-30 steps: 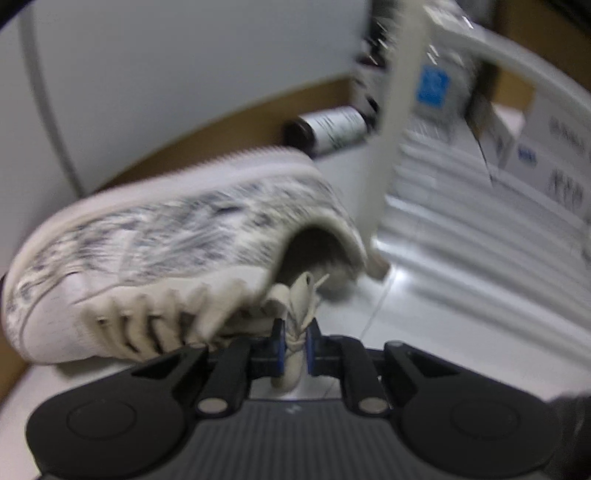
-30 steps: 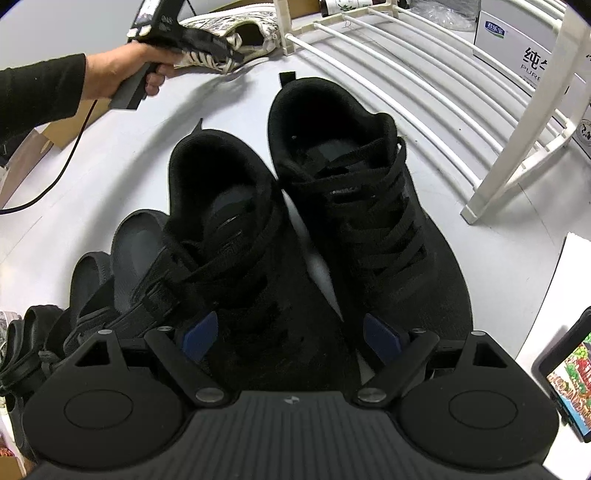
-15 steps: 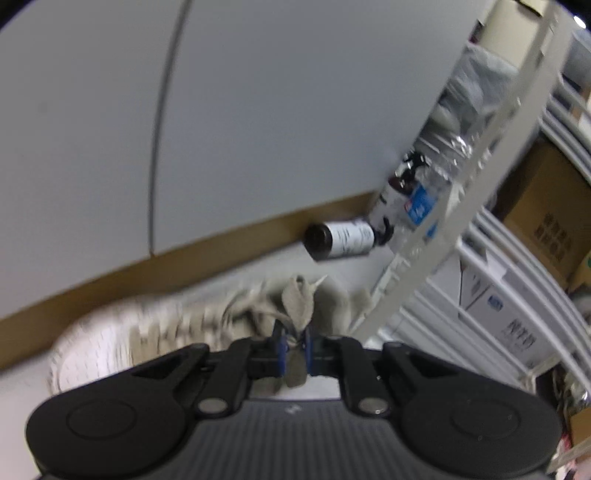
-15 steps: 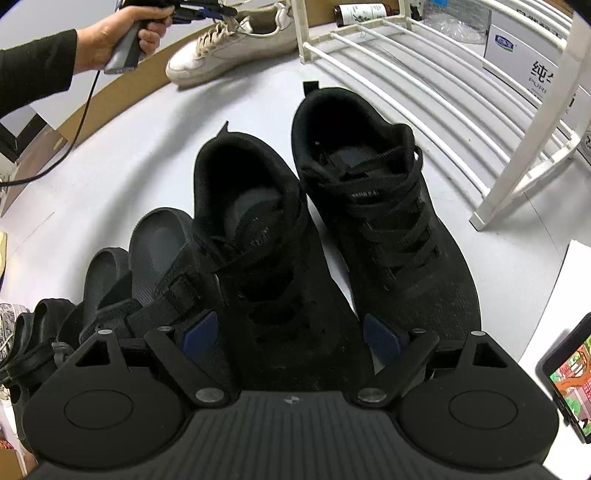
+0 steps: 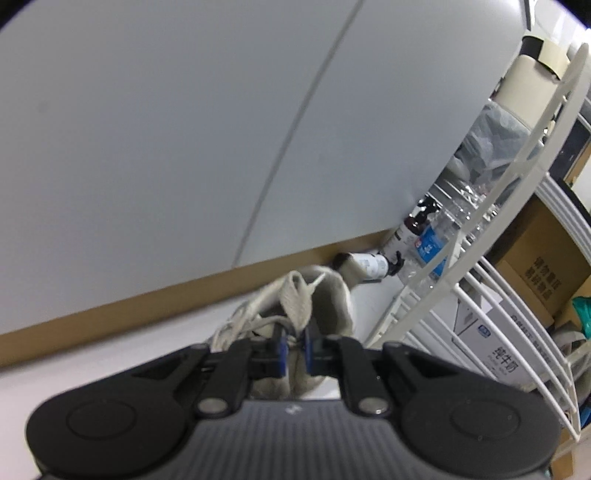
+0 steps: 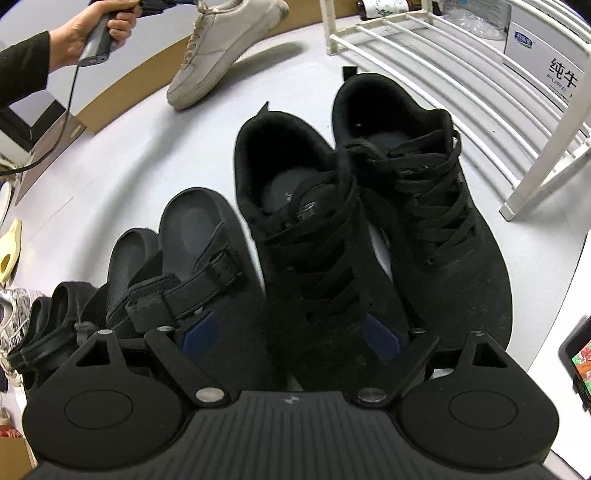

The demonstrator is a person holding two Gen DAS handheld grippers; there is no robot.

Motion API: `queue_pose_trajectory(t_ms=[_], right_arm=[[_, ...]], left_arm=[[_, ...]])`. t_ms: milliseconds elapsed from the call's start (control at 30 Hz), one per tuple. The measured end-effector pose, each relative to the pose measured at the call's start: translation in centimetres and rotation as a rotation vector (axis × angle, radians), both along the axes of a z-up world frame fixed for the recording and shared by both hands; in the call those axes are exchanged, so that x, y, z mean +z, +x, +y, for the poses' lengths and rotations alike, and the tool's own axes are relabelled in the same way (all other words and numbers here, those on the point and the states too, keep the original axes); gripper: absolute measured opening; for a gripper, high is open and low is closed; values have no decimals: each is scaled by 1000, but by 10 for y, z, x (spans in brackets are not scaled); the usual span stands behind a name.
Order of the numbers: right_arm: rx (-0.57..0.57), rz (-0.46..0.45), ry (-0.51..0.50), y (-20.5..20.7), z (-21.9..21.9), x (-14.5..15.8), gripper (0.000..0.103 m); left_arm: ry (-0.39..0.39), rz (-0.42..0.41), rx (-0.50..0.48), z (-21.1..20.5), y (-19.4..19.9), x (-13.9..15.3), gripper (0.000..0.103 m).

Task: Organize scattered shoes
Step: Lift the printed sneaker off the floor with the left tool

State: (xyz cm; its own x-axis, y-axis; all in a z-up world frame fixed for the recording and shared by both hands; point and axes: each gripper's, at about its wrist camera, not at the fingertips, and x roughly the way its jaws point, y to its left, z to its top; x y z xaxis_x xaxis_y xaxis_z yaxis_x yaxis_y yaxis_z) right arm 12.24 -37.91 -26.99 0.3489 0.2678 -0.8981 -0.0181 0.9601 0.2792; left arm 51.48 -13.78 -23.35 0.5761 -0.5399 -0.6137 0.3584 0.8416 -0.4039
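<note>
My left gripper (image 5: 293, 350) is shut on the tongue of a white lace-up sneaker (image 5: 325, 295), which hangs under it in front of the grey wall. In the right wrist view that white sneaker (image 6: 221, 48) hangs tilted above the floor at the top, toe down to the left, with a person's hand (image 6: 96, 33) on the gripper's handle. My right gripper (image 6: 290, 334) stands open low over a pair of black lace-up sneakers (image 6: 424, 192). Its blue pads (image 6: 199, 332) sit either side of the left black sneaker (image 6: 306, 258) toe without pressing it.
A white slatted shoe rack (image 6: 443, 74) stands at the right, with cardboard boxes (image 5: 532, 269) and bottles (image 5: 365, 264) behind it. Black strap sandals (image 6: 192, 251) lie left of the black pair. A patterned shoe (image 6: 14, 314) and a phone (image 6: 580, 358) sit at the edges.
The left gripper has lifted the white sneaker off the floor and risen; the shoe now dangles by its tongue near the rack. The right gripper drifted slightly over the black sneakers.
</note>
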Motion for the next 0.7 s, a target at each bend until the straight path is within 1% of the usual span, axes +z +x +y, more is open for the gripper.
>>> queue_pose_trajectory(t_ms=[133,300,400,500,700], right_arm=[[36,-34,-7,-3,11,9,90],[40,-113,9,-2,23,27,90],[47,-132,12,0,30,31,90],[68,-132,14,1,47,33,90],[128,-102,13,2,74,29,90]], left_arm=[[-3,-21,35,35,-20,19,9],[26,-35,69,90,-59,50,9],[20,-54,85,127,-83,66,9],[27,-65,96,173,-110,80,9],[68,-40,149,264,-158,103,9]])
